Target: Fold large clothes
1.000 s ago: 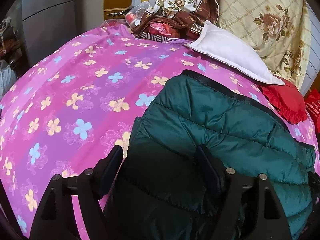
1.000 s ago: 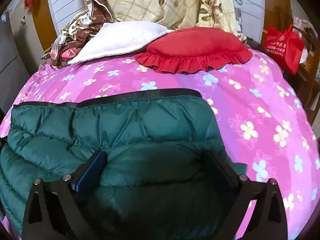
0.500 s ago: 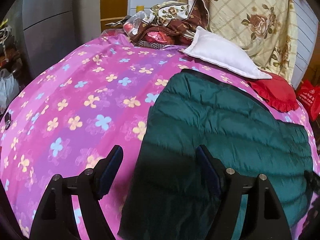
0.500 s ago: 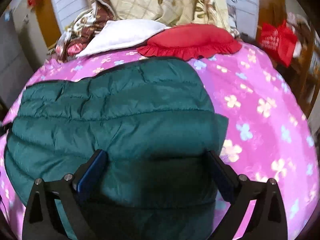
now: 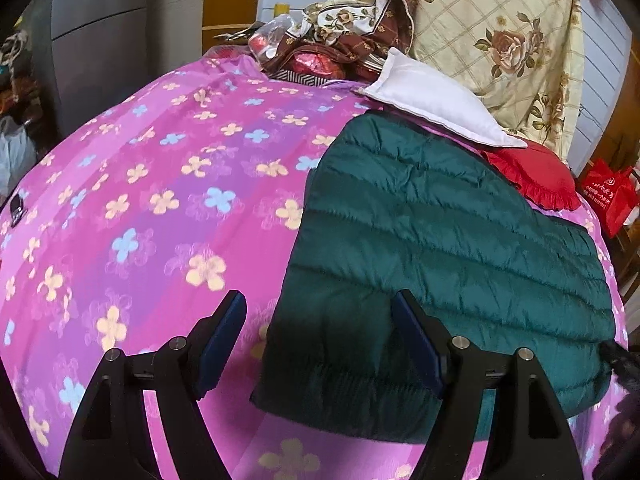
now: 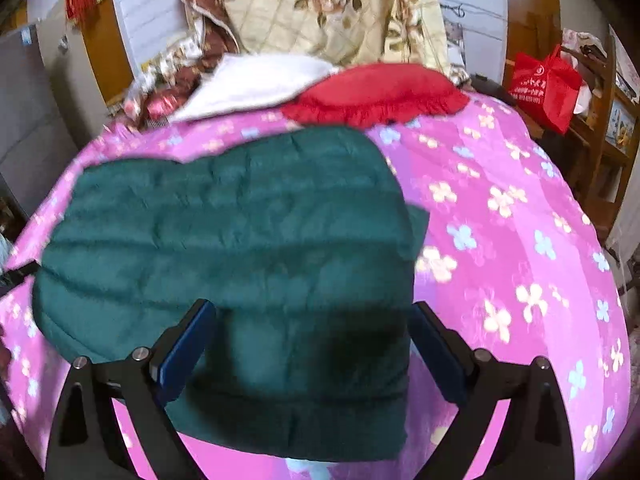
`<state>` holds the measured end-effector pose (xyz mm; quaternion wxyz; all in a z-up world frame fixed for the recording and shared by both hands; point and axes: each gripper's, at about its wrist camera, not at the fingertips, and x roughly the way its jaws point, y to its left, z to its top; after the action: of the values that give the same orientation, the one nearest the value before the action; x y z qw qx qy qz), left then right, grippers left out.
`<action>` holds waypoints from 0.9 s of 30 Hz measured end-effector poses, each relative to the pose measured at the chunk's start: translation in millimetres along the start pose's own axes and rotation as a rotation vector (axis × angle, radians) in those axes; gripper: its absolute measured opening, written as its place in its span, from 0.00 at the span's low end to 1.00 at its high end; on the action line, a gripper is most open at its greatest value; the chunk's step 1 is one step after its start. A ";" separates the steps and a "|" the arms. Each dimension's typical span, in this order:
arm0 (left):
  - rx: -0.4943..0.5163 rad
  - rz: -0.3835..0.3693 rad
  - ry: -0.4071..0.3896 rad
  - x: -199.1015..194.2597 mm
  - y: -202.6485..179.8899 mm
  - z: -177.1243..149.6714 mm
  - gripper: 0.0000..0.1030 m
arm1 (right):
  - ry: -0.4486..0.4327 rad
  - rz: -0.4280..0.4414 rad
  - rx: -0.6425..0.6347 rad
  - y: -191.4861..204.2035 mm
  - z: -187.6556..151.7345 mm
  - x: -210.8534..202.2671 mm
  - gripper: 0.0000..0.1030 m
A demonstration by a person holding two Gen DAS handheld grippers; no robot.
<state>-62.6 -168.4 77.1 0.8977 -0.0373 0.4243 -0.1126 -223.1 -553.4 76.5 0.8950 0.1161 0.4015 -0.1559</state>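
A dark green quilted puffer jacket (image 5: 448,248) lies folded into a flat rectangle on the pink flowered bedspread (image 5: 160,184). It also shows in the right wrist view (image 6: 240,240). My left gripper (image 5: 320,316) is open and empty, raised above the jacket's near left corner. My right gripper (image 6: 312,320) is open and empty, raised above the jacket's near right part. Neither gripper touches the jacket.
A white pillow (image 5: 436,100) and a red frilled cushion (image 5: 536,176) lie at the head of the bed, with a cream rose-print quilt (image 5: 500,32) and a heap of brown bedding (image 5: 344,48) behind. A red bag (image 6: 544,84) hangs right of the bed.
Both grippers have pulled back and up from the jacket, so more of it and the bedspread shows. Both stayed open and empty. The jacket lies still.
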 end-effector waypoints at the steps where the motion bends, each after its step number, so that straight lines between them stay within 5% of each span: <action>1: 0.003 0.000 0.002 -0.9 0.1 -1.7 0.55 | 0.034 -0.012 0.000 0.3 -4.0 9.7 0.96; 9: -0.009 -0.030 0.004 -6.4 3.2 -5.1 0.55 | 0.018 0.011 0.069 -5.6 -7.0 -2.1 0.96; 27: -0.058 -0.091 0.035 7.4 11.4 0.6 0.55 | -0.013 0.014 0.011 12.0 1.6 -9.9 0.96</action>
<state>-55.7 -159.0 70.1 0.8826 -0.0805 0.4409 -0.1417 -223.7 -541.0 86.0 0.8980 0.1231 0.3939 -0.1524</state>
